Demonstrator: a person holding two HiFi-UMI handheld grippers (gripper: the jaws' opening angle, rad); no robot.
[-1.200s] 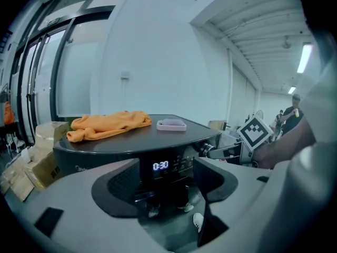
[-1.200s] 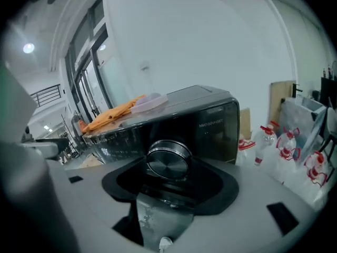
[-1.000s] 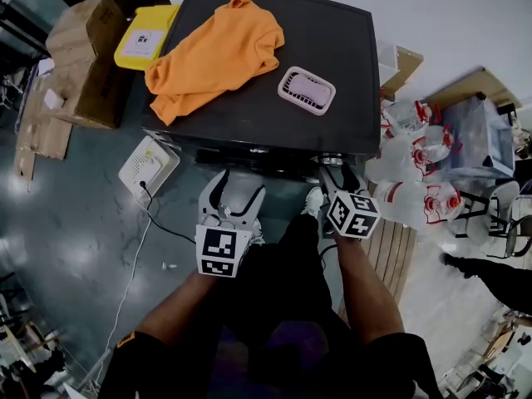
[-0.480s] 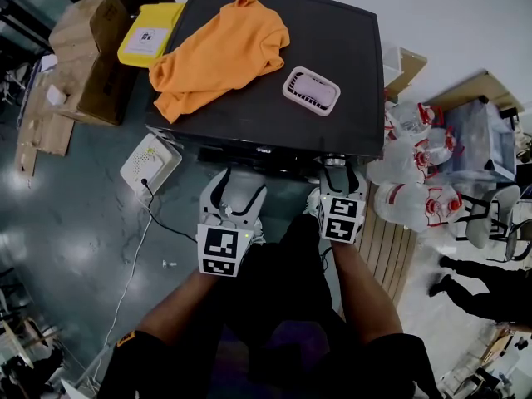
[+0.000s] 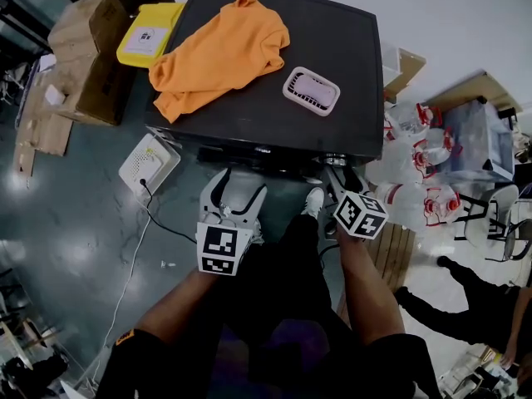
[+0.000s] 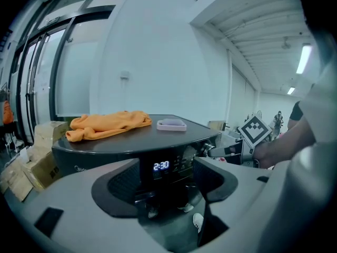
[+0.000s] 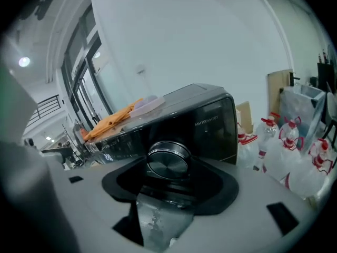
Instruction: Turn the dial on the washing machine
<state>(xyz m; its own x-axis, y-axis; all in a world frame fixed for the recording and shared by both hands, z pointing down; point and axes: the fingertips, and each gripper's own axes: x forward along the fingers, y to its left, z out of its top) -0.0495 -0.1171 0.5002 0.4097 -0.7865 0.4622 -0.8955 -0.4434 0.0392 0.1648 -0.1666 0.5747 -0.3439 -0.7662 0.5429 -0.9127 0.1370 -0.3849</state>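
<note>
Concrete floor, white walls. Right gripper (image 7: pixel 168 167) fingers (image 7: pixel 218 186) clasp the dial (image 7: pixel 167 159) at centre frame, on the washing machine (image 7: pixel 210 120) front's right end; its cube (image 5: pixel 360 215) sits tilted, so the turn looks begun, not finished. Left gripper (image 6: pixel 166 181) hangs back, fingers wide, empty, facing the display (image 6: pixel 161 166).

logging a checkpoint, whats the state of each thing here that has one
Right tongs: shut on the round silver dial.
Left tongs: open, empty.
Black washing machine display: lit, reads 2:30.
Orange cloth shirt: crumpled on the machine's top.
Lilac plastic basket: upright on the top.
</note>
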